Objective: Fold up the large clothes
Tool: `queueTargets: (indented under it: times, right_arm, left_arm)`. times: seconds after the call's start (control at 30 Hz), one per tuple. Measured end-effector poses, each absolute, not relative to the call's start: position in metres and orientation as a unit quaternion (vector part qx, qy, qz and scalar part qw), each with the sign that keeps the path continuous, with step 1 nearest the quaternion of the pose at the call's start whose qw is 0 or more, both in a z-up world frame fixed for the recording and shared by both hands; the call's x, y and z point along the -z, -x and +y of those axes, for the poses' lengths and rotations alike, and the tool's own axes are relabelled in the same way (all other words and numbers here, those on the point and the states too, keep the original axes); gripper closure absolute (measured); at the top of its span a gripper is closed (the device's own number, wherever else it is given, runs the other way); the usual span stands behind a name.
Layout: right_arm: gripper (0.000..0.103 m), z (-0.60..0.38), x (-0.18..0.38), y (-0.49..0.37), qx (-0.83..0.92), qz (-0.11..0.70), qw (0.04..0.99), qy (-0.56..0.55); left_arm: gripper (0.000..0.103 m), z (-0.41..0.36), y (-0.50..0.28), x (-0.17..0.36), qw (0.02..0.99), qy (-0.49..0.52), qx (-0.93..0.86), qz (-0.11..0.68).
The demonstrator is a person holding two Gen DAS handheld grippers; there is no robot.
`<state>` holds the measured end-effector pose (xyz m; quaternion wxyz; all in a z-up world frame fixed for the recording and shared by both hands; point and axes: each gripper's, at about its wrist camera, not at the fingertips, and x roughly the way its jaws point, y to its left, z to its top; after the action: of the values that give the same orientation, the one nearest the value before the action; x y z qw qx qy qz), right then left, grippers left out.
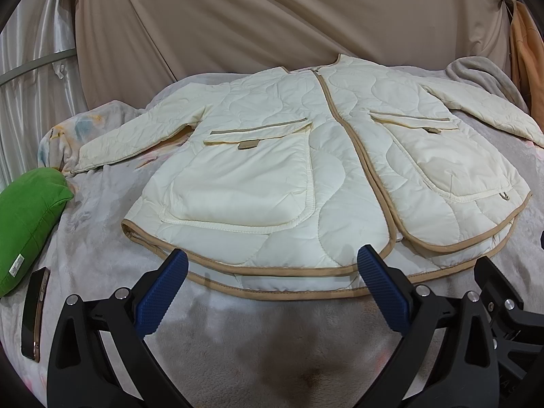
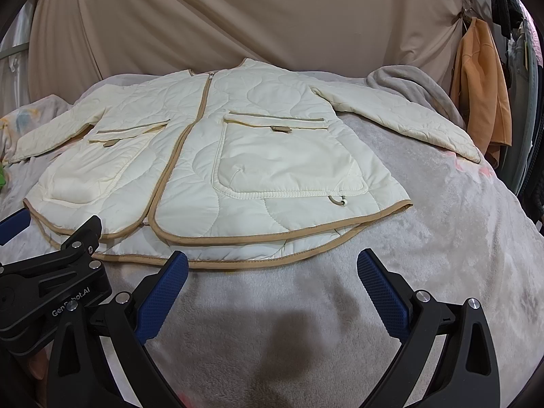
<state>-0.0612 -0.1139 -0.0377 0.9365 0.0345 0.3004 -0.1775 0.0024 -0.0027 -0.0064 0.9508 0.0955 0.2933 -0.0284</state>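
Left wrist view — your left gripper [image 1: 272,265] has its blue ribbed fingers [image 1: 161,297] spread wide, holding nothing. The cream quilted jacket with tan binding [image 1: 306,156] lies flat and face-up on the grey plush blanket covering the bed [image 1: 102,244], zipped, collar at the far end, hem nearest you. Its long axis runs straight away from the fingers; both sleeves stretch out sideways. The fingertips straddle the left half of the hem, just short of the tan edge — whether they touch it cannot be told. A green cushion [image 1: 30,224] and a phone [image 1: 34,312] sit off to the left, well apart from the jacket.

Right wrist view — your right gripper [image 2: 272,265] is likewise spread and empty. Its left fingertip sits at the hem's binding; the right one is over bare blanket, beside the jacket's right hem corner [image 2: 404,205]. The right sleeve [image 2: 408,125] angles out to the far right. An orange garment [image 2: 482,95] hangs beyond the bed.

Judgement: folding not yet begun. Each hand is nearer its own side, so sleeves or side panels inward look like the first fold.
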Motion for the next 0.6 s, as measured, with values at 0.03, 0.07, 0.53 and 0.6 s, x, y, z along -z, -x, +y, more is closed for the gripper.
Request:
queueTargets:
  times: [0.03,0.07,0.53,0.6]
  right_arm:
    - [0.005,-0.114,0.038,0.061,0.177,0.301,0.936,-0.035]
    - [0.005,-0.114,0.038,0.061,0.177,0.300,0.937,-0.035]
    - [0.006,-0.132,0.035,0.064,0.137,0.315,0.936,-0.079]
    - [0.006,-0.153,0.021,0.070,0.130,0.304,0.939,-0.099]
  left_arm:
    - [0.006,-0.003,-0.002,0.006,0.951,-0.095,0.028,0.293]
    - [0.006,-0.003,-0.002,0.006,0.951,-0.095,0.028,0.293]
    - [0.005,0.010,-0.004,0.001,0.950,-0.066,0.050,0.302]
    - [0.005,0.026,-0.005,-0.009,0.950,-0.040,0.064,0.302]
